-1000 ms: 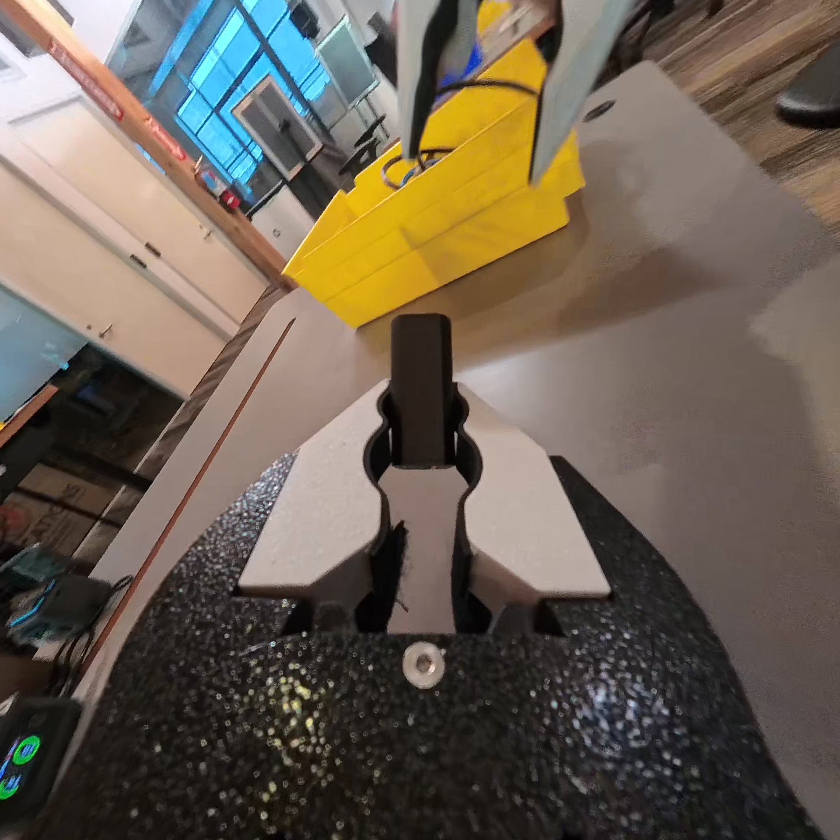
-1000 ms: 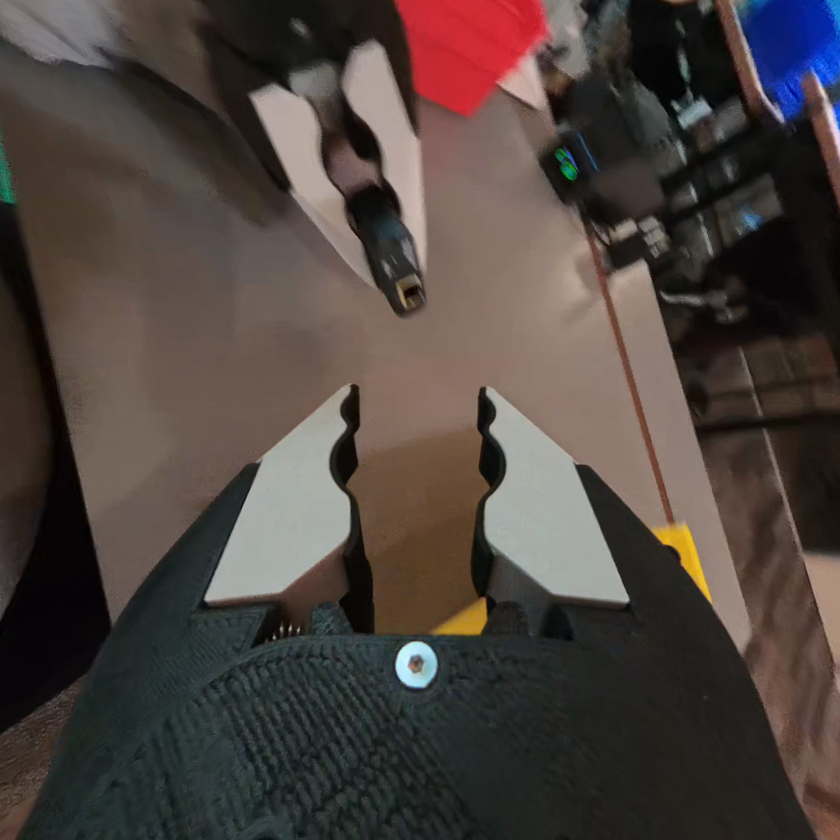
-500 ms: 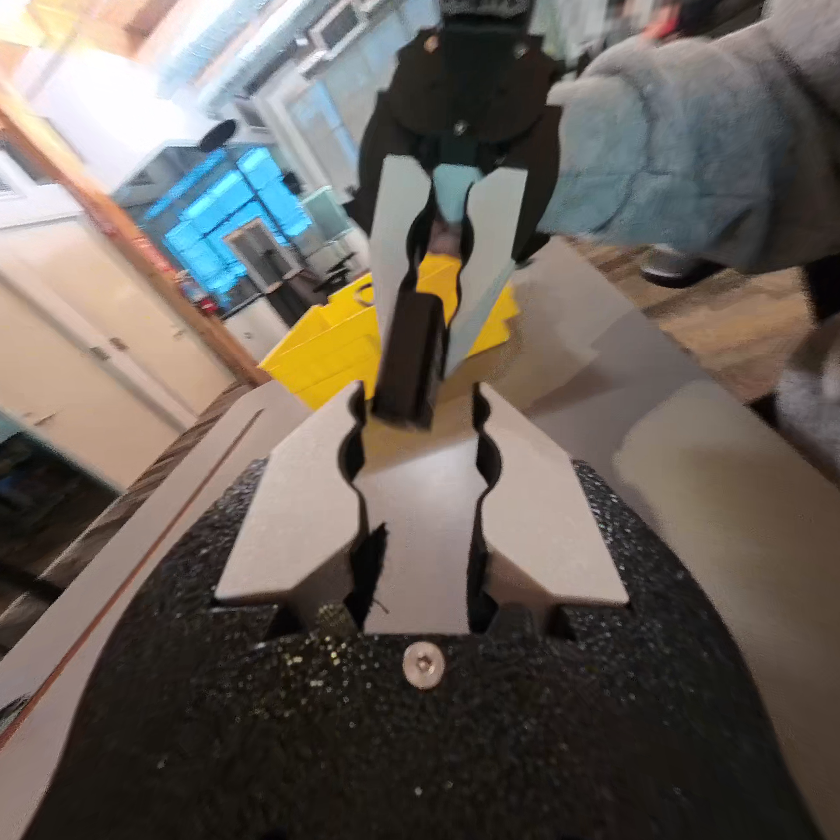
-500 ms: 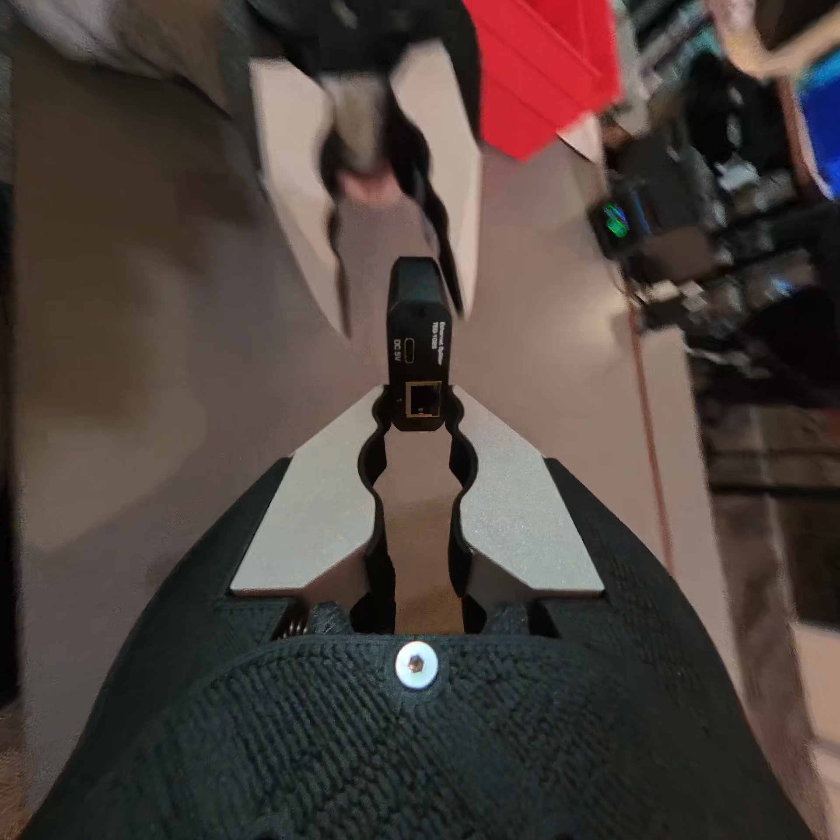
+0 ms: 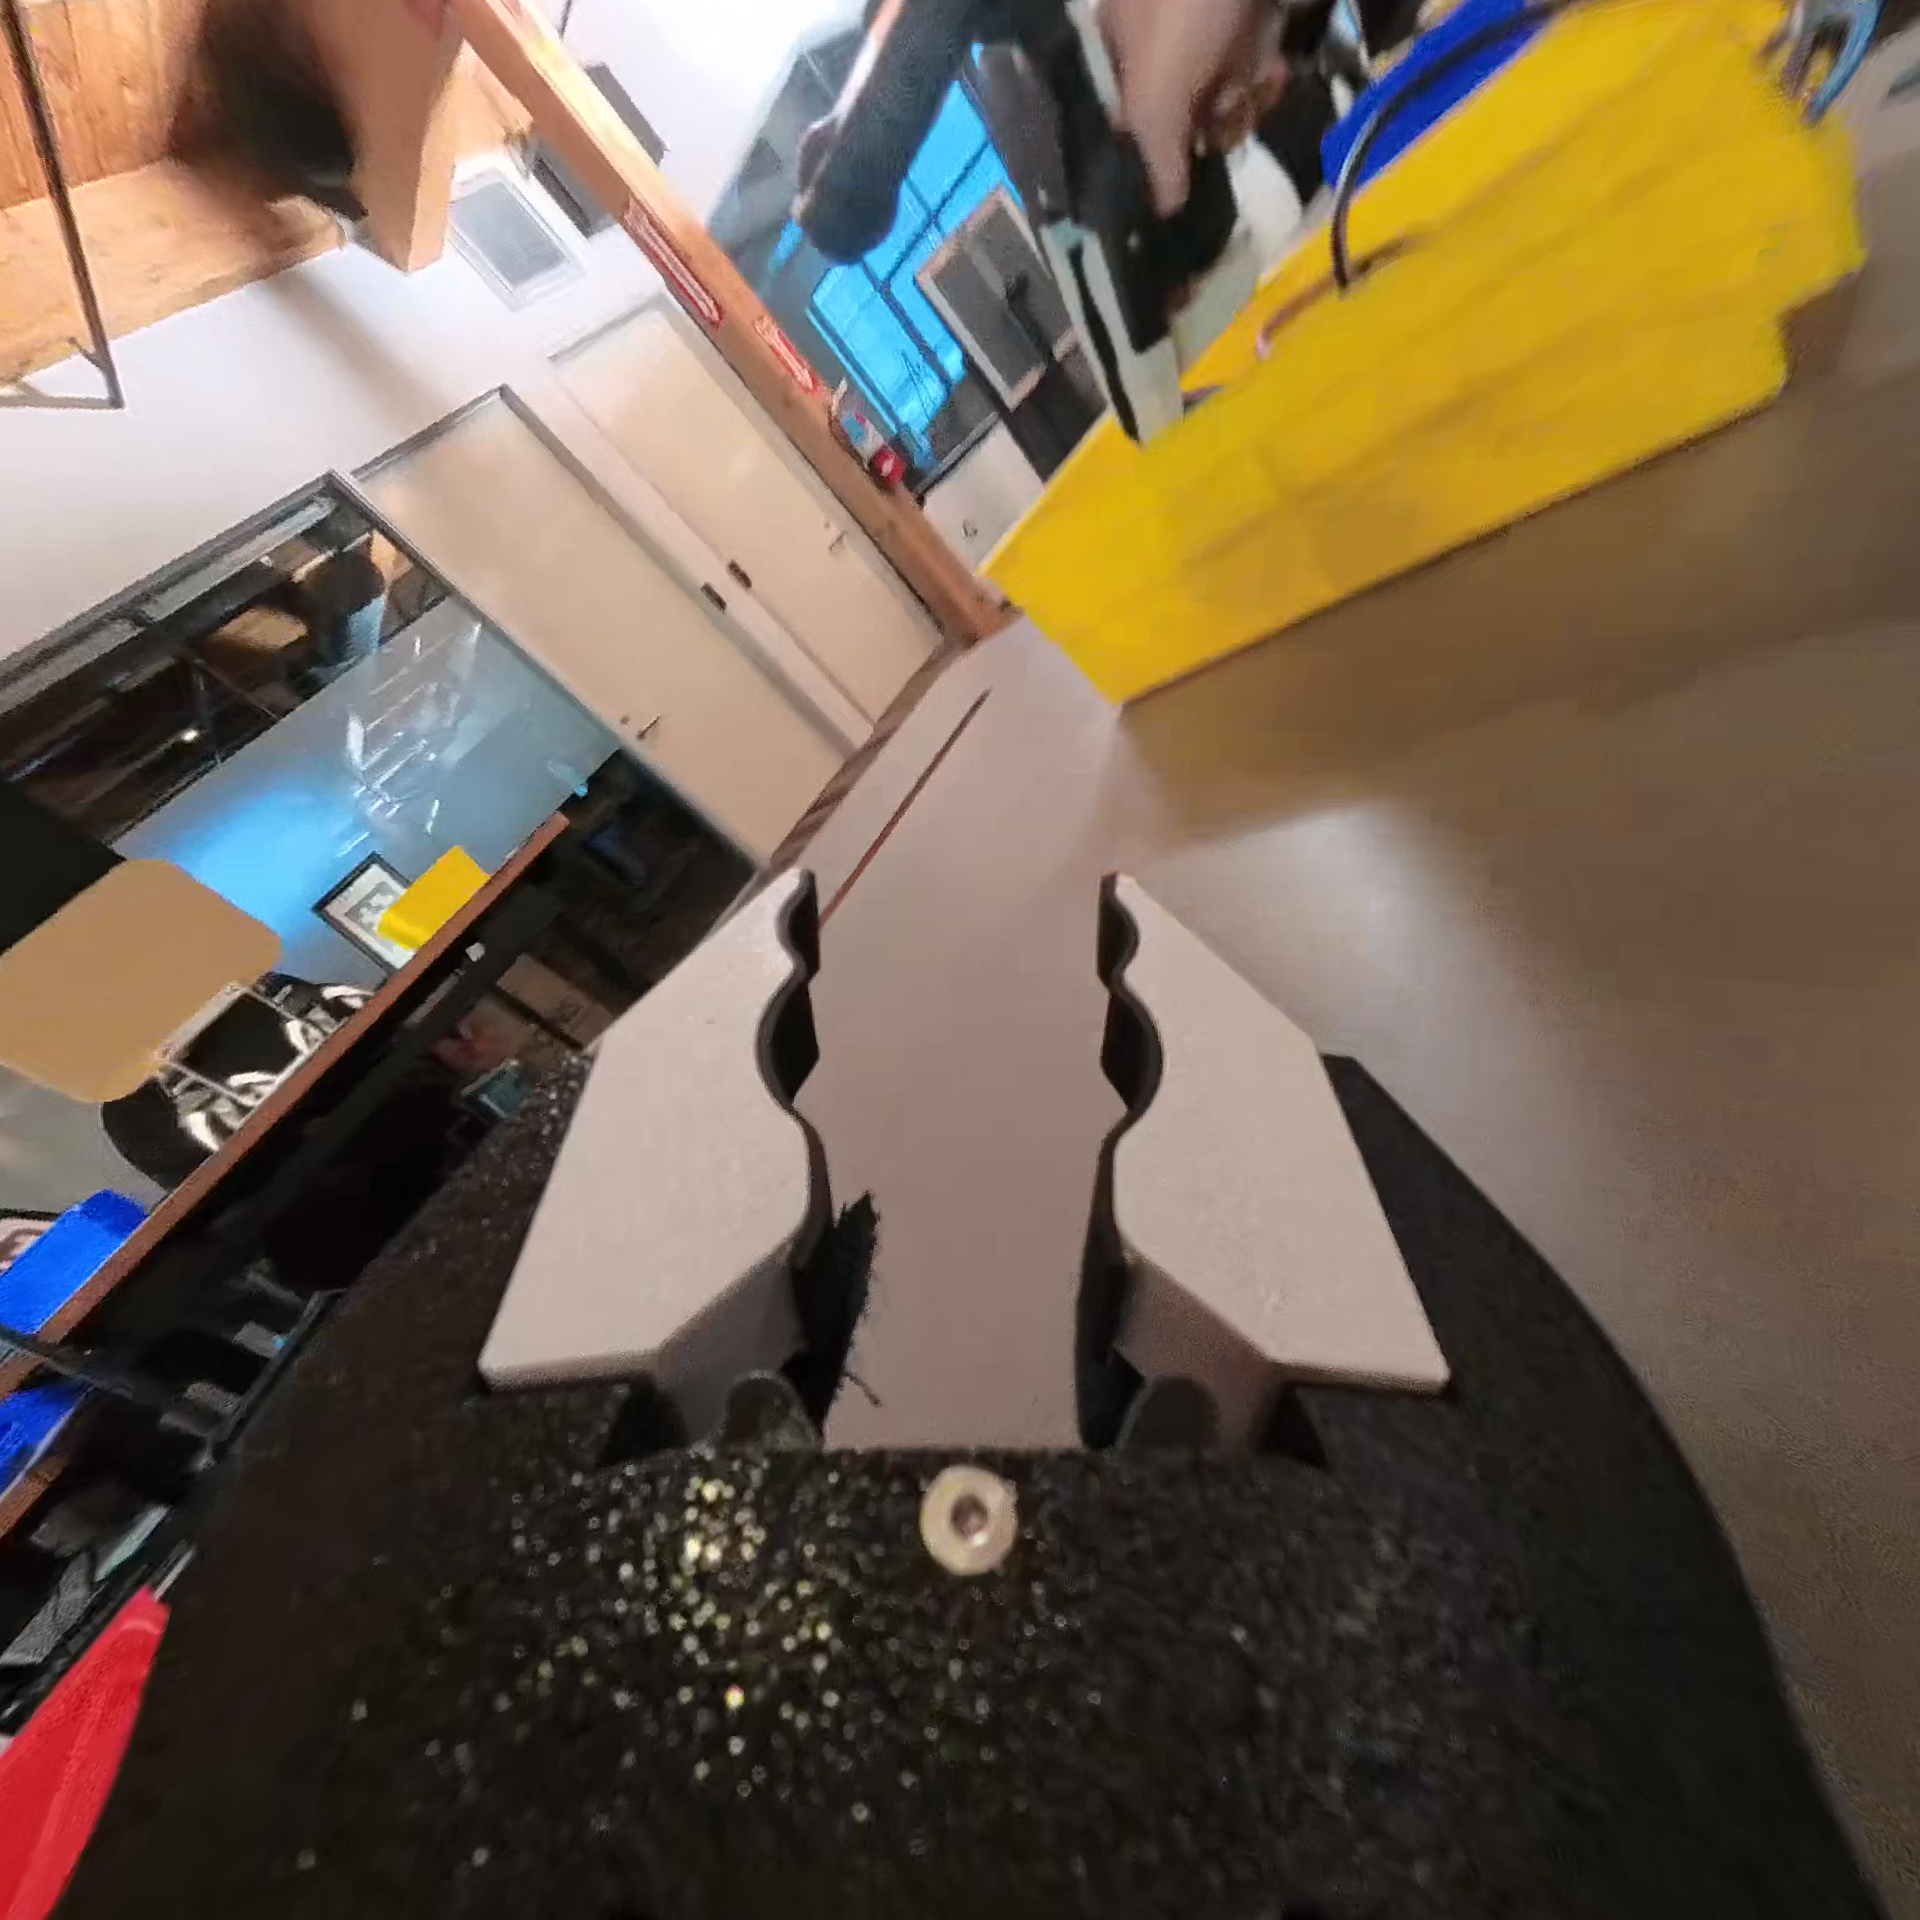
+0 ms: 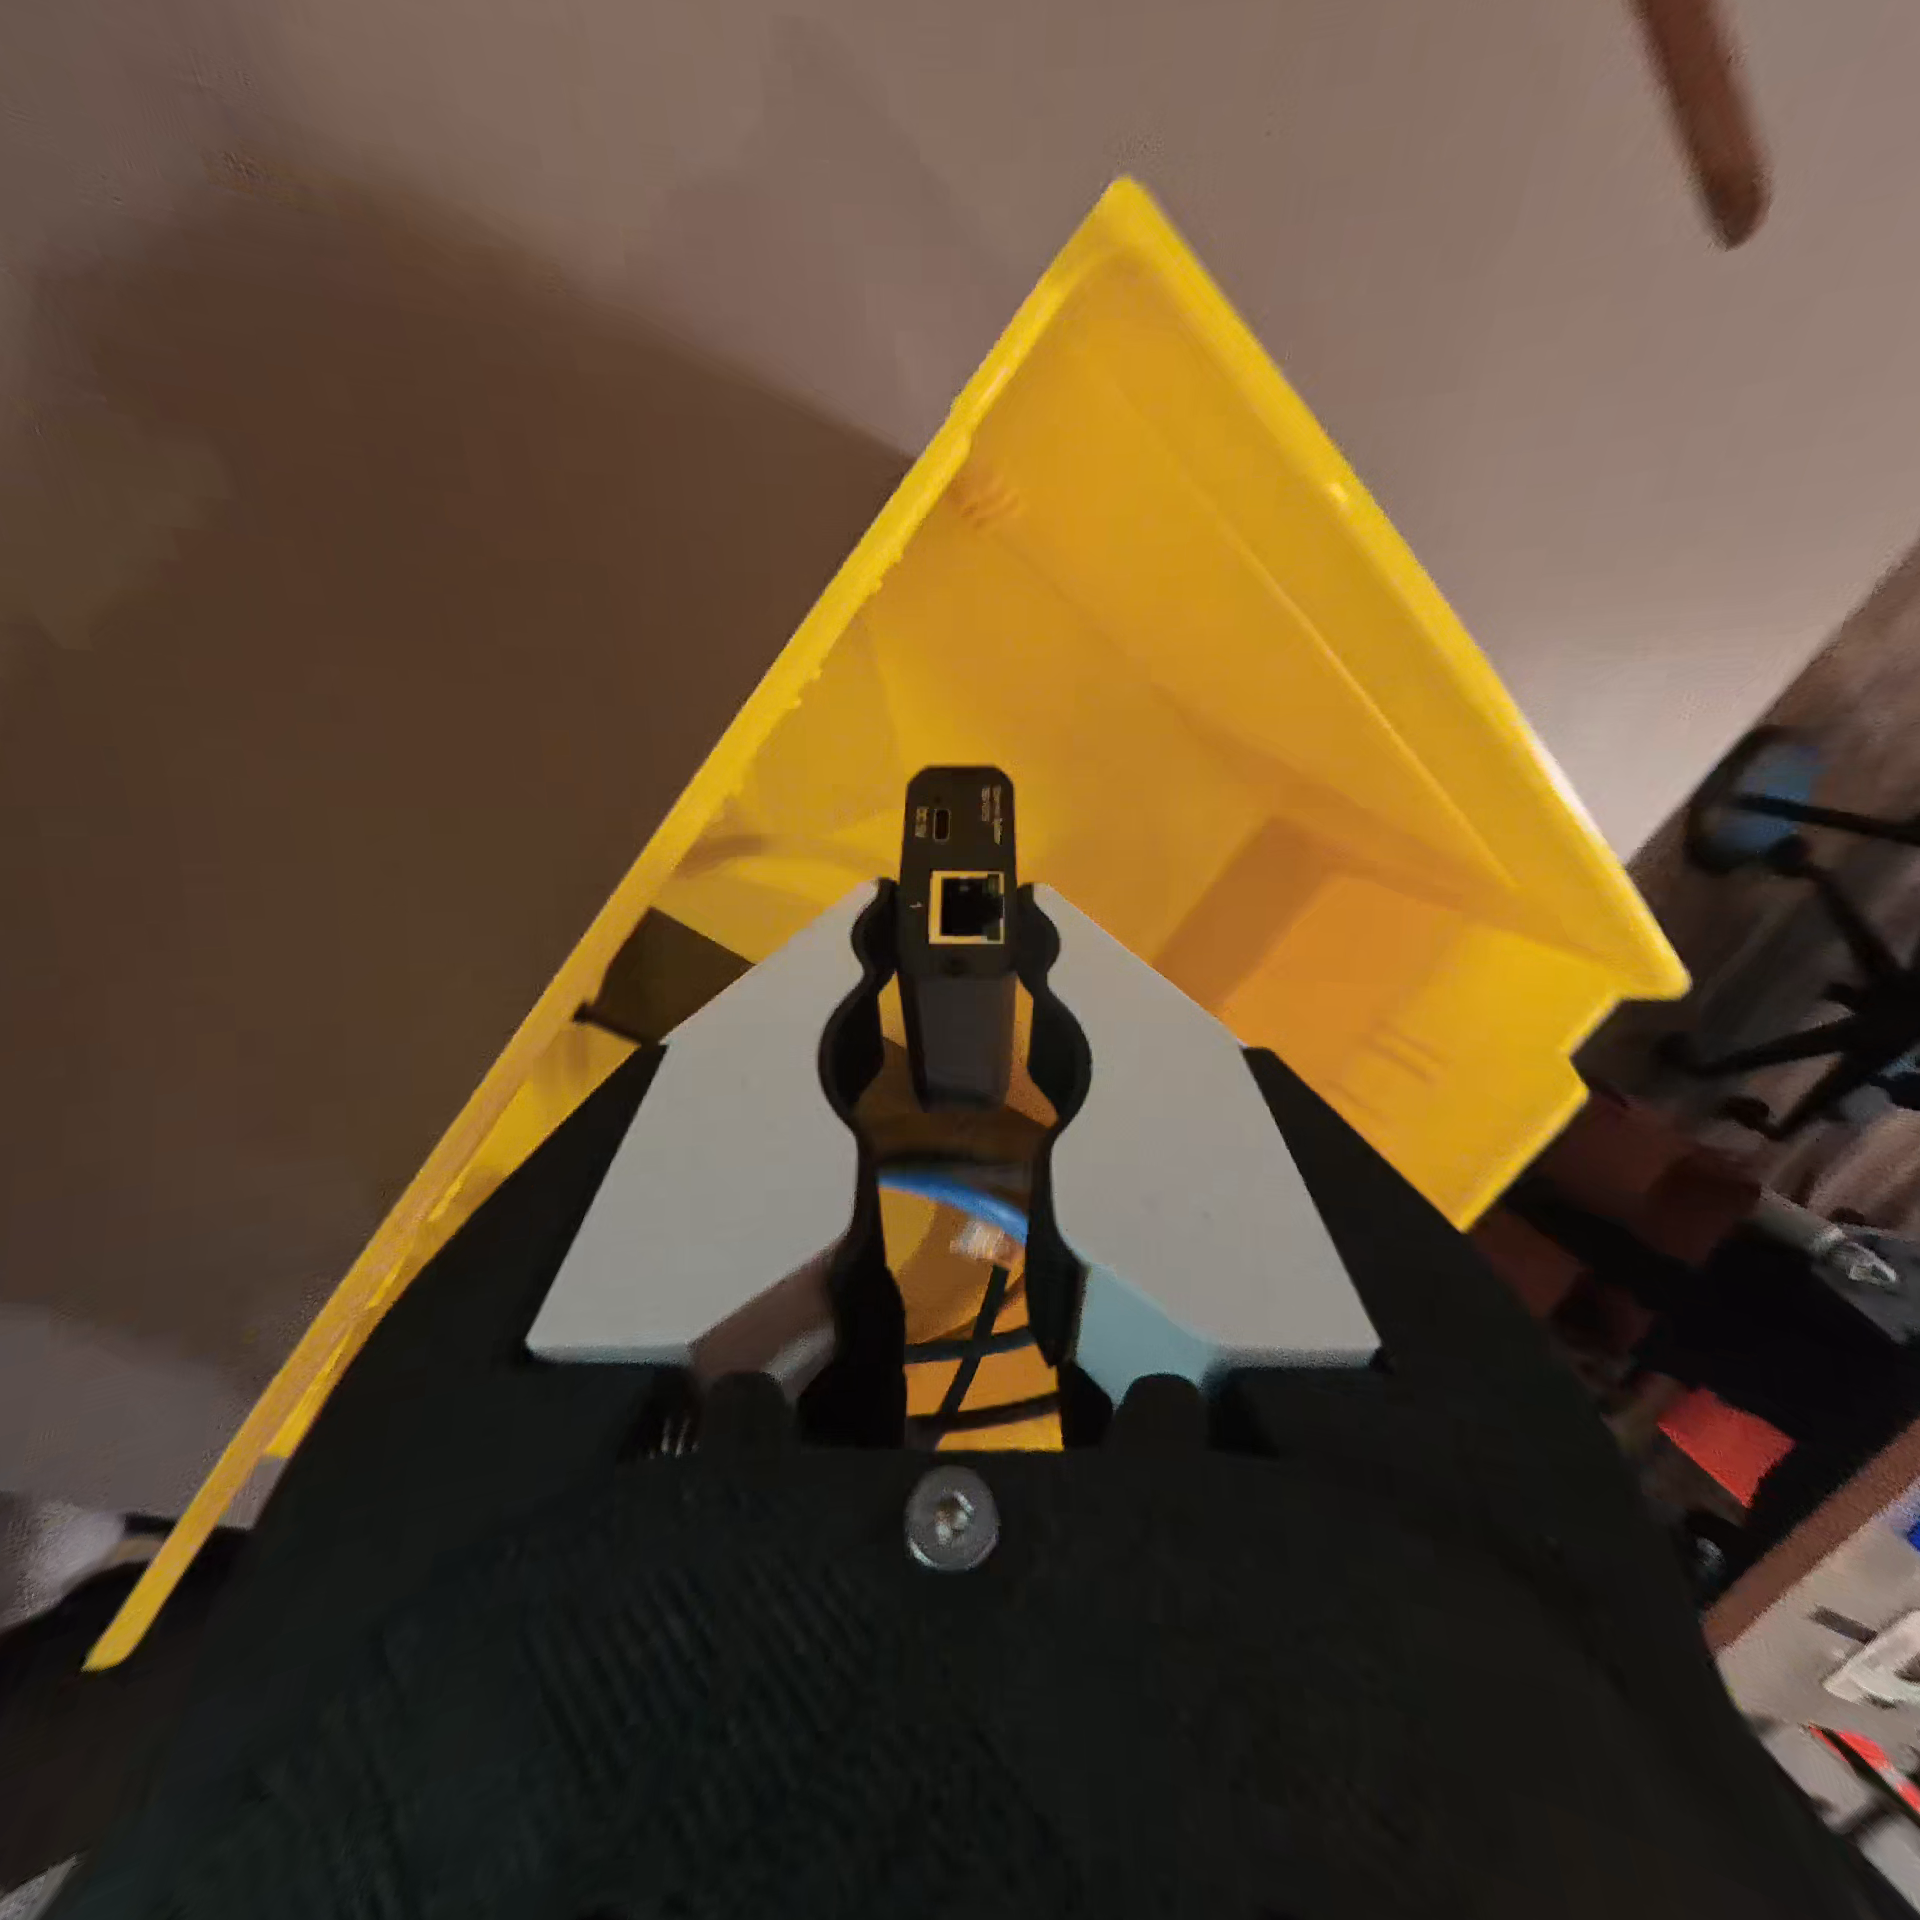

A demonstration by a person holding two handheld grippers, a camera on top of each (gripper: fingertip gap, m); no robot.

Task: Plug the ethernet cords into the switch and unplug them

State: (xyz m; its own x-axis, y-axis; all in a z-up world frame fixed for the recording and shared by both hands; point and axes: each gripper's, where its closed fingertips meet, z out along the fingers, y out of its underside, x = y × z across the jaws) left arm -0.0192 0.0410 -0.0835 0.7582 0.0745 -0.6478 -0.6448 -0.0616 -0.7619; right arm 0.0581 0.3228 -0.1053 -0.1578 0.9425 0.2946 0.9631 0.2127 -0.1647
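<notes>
My right gripper (image 6: 956,896) is shut on the small black switch (image 6: 961,997), which stands up between the fingertips with one port facing the camera. It hangs above the open yellow bin (image 6: 1299,727). A blue ethernet cord (image 6: 971,1195) and a black cord (image 6: 971,1351) lie in the bin and show through the gap between the fingers. My left gripper (image 5: 956,914) is open and empty, low over the grey table (image 5: 1455,935). In the left wrist view the right gripper (image 5: 1138,353) is blurred over the yellow bin (image 5: 1455,416).
The yellow bin stands at the far side of the table, with a black cord (image 5: 1345,229) looping over its rim. The table's left edge (image 5: 894,810) runs beside the left gripper. Desks, chairs and shelves fill the room beyond. One gripper's finger ends stand about 30 cm off the other's.
The switch passed from my left gripper to my right. The left gripper opened and drew back. The right gripper shut on the switch and swung over the yellow bin.
</notes>
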